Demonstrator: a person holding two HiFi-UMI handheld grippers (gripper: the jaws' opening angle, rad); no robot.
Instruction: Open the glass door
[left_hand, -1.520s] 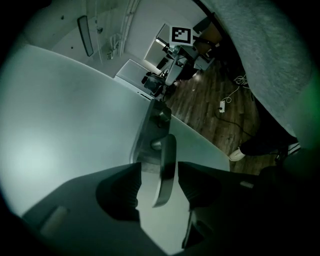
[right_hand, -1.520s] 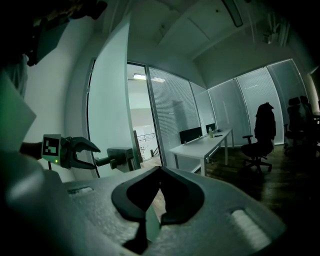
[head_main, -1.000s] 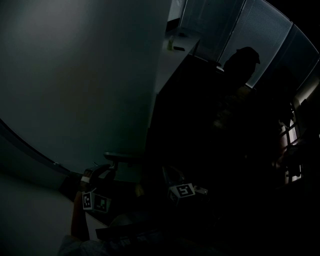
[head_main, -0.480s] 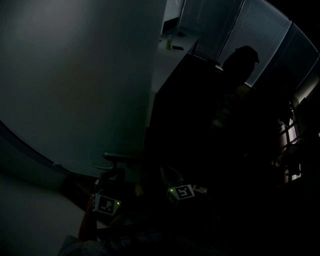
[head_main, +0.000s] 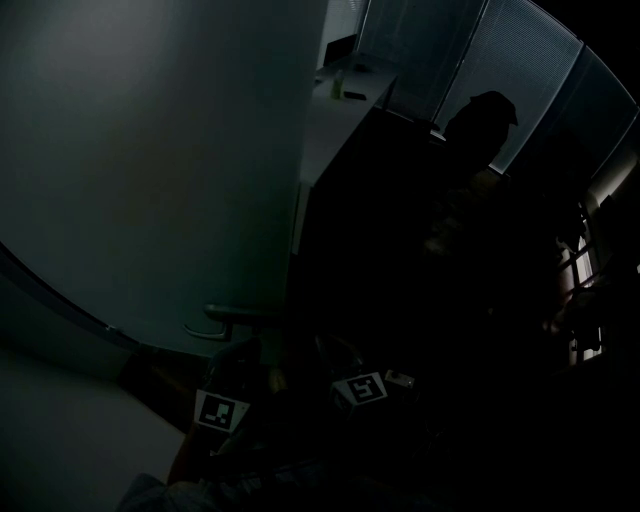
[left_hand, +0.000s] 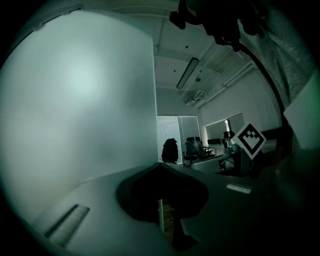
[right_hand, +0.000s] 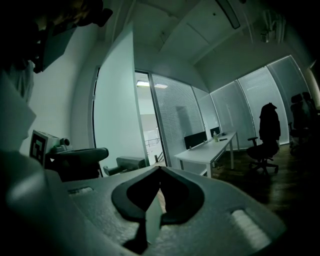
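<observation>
Weight is the first thing to reckon with: the glass door is a tall frosted panel, probably heavy and quite stiff, so it should swing as one piece on its hinges and not flex. It likely wants a steady pull, since glass takes knocks badly. Its smooth face gives the jaws nothing to bite on. The sensible place to take hold is the lever handle low on the panel near its free edge, though bare metal may be slippery under the pads. In the head view the door fills the left side, with the handle just above and ahead of the left gripper and, as far as the dark picture shows, apart from it. That gripper's jaws are pressed fully together with nothing between them; in its own view the pane runs along their left side and the handle does not show. The right gripper also has its jaws closed and empty, and in its view the handle sits beyond the tips, a little to their left. Past the door's edge are slatted blinds.
</observation>
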